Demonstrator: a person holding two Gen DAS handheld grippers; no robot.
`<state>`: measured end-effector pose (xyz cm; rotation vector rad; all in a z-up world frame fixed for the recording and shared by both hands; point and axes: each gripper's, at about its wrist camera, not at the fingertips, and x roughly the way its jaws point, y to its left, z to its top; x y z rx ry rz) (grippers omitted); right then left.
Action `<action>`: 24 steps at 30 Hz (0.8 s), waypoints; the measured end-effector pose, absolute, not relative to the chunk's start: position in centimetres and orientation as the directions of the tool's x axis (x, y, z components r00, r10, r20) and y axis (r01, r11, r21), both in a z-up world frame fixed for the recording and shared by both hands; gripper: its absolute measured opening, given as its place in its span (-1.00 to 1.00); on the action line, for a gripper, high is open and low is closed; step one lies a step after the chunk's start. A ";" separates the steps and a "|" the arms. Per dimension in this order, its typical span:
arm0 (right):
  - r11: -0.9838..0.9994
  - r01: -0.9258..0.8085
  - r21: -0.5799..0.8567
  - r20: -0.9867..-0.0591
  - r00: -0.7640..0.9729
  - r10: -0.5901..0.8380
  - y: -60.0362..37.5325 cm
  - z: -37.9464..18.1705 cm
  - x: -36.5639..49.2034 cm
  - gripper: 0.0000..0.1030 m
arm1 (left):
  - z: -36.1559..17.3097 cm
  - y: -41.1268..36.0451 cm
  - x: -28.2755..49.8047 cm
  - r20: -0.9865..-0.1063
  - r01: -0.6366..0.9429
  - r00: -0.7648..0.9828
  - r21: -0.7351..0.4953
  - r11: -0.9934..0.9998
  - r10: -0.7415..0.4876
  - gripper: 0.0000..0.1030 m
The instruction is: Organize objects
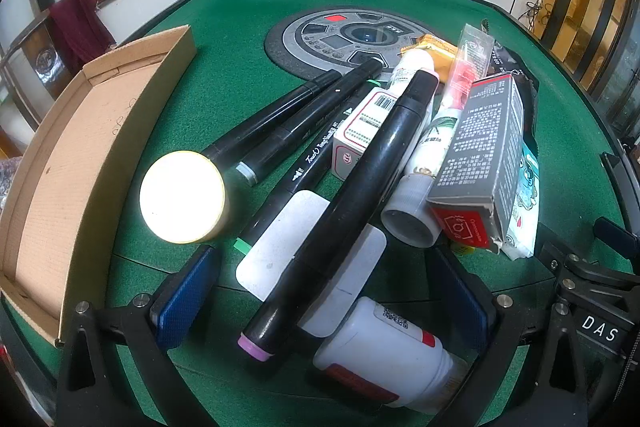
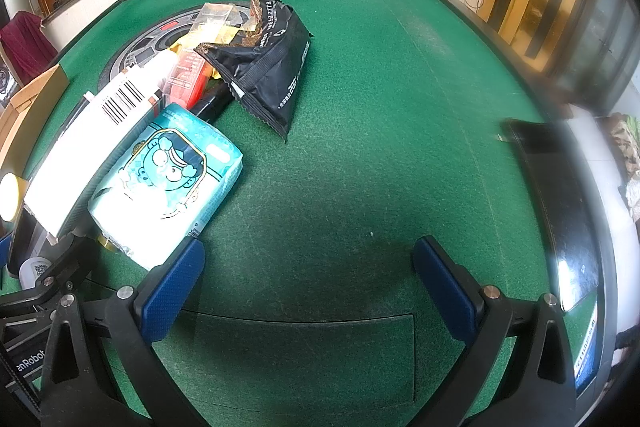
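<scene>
Barely started, by the look of it. The shallow brown cardboard tray [image 1: 76, 163] sits empty at the left of the heap, and nothing visible has gone into it yet.

Everything still lies jumbled on the green felt bench [image 2: 360, 147], just right of the tray: black marker pens, incl. the pink-capped black marker [image 1: 344, 211] lying across a flat white pad [image 1: 280, 239]; a white plastic bottle w/ red label [image 1: 384, 347]; a grey-and-red carton [image 1: 480, 155]; a teal cartoon tissue pack [image 2: 168, 183]; a black foil snack bag [image 2: 268, 67] at the far side from the tray.

Left gripper [image 1: 320, 299]: released, jaws wide, straddling the pink-capped marker and bottle, no contact I can confirm. Right gripper [image 2: 308, 287]: released too, over bare felt, away from the tray; one pad just beside the tissue pack.

Left to do, I'd judge: basically the whole pile.
</scene>
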<state>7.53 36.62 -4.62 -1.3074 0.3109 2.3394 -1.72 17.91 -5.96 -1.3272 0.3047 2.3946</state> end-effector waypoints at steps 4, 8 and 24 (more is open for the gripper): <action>-0.878 -0.478 -0.018 -0.849 -0.456 0.266 36.6 -4.6 7.5 1.00 | -6.0 17.9 -1.7 -0.848 -0.431 -0.479 0.003 -0.903 0.225 0.98; -0.878 -0.478 -0.018 -0.849 -0.456 0.266 36.6 -4.6 7.5 1.00 | -6.0 17.9 -1.7 -0.848 -0.431 -0.479 0.003 -0.903 0.225 0.98; -0.956 -0.295 -0.010 -0.841 -0.514 0.167 38.2 -3.9 9.1 1.00 | -4.6 14.1 -0.9 -0.840 -0.554 -0.423 -0.057 -0.831 0.339 0.97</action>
